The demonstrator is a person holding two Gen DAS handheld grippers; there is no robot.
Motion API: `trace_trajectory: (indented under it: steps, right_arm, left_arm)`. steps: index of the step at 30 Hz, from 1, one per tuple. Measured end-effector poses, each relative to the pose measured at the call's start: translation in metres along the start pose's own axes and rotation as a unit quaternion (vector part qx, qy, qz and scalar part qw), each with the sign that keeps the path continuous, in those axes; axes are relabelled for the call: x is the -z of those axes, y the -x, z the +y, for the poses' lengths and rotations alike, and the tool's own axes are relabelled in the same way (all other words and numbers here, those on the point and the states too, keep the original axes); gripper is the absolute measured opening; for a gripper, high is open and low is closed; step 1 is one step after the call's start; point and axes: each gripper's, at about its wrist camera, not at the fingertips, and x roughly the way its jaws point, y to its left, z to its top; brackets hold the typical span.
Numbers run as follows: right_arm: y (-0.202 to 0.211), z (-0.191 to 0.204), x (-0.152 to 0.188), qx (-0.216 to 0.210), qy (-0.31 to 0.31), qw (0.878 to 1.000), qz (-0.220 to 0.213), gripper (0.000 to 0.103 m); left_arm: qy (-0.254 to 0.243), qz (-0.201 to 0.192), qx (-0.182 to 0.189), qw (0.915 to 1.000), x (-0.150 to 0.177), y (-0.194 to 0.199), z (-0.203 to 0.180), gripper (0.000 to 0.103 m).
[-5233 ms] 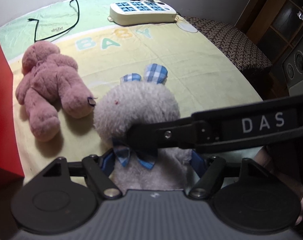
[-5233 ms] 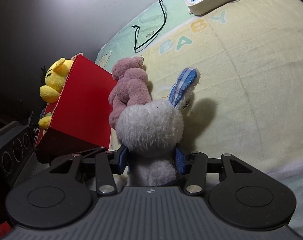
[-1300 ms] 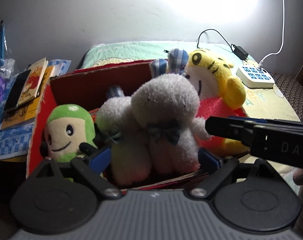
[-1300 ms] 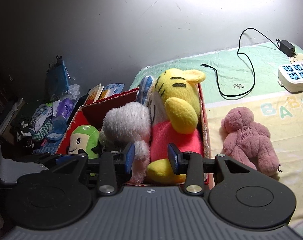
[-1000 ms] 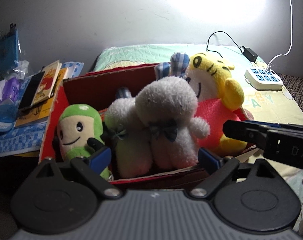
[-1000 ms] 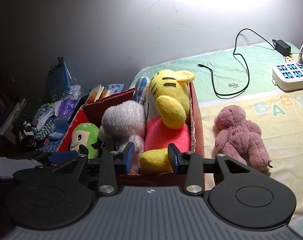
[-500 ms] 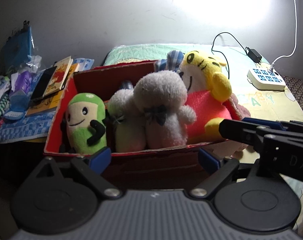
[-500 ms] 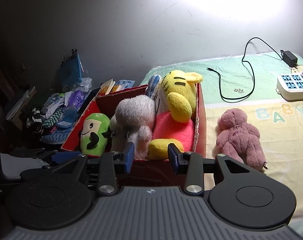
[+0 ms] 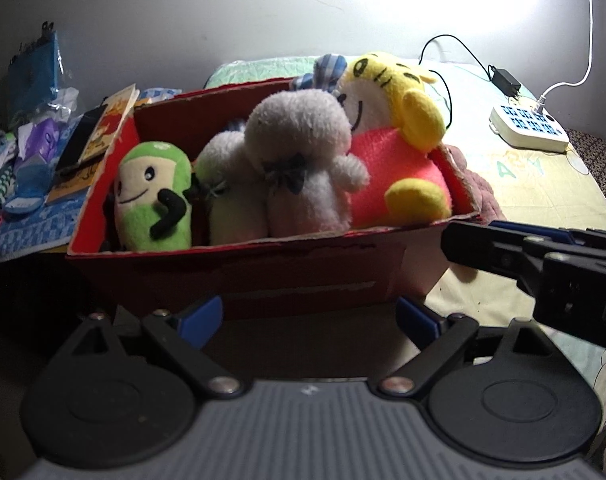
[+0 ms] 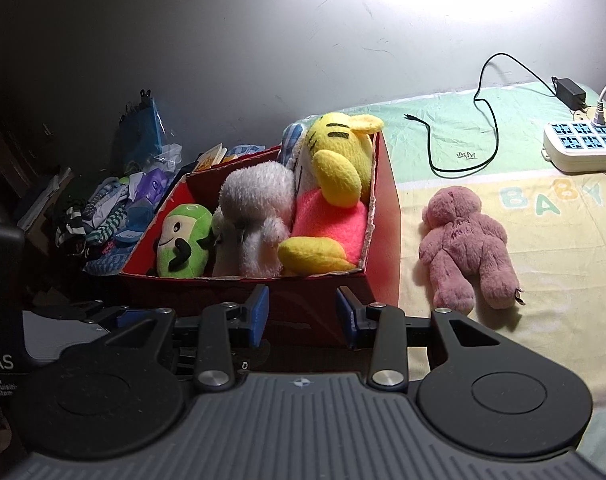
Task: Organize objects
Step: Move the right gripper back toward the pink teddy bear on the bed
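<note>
A red box [image 9: 311,272] [image 10: 383,216] at the bed's edge holds a green plush [image 9: 153,196] [image 10: 183,240], a white rabbit plush [image 9: 299,160] [image 10: 255,208] and a yellow tiger plush [image 9: 399,128] [image 10: 335,184]. A pink bear plush [image 10: 467,244] lies face down on the bed right of the box; only a sliver of the bear [image 9: 483,192] shows in the left wrist view. My left gripper [image 9: 309,316] is open and empty, in front of the box. My right gripper [image 10: 302,312] is open and empty near the box's front right corner; it also shows in the left wrist view [image 9: 523,248].
A white power strip [image 10: 583,148] [image 9: 527,128] and a black cable with adapter [image 10: 487,120] lie at the back of the bed sheet [image 10: 563,240]. Books, clothes and bags [image 10: 115,208] [image 9: 35,152] are piled left of the box. A wall stands behind.
Both grippers have let go of the white rabbit, which now sits in the box, and have pulled back from the box. The box looks smaller and farther away.
</note>
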Motion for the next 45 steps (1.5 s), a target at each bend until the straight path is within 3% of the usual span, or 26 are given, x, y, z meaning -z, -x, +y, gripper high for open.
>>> trace_trajectory:
  steps: [26, 45]
  right_arm:
    - [0.004, -0.055, 0.022, 0.058, -0.053, 0.996, 0.034, 0.040]
    - [0.009, -0.101, 0.024, 0.067, -0.077, 0.994, 0.048, 0.040]
  left_arm:
    - [-0.066, 0.059, 0.036, 0.9954, 0.005, -0.040, -0.059, 0.095]
    - [-0.090, 0.082, 0.046, 0.9915, 0.007, -0.057, -0.105, 0.095]
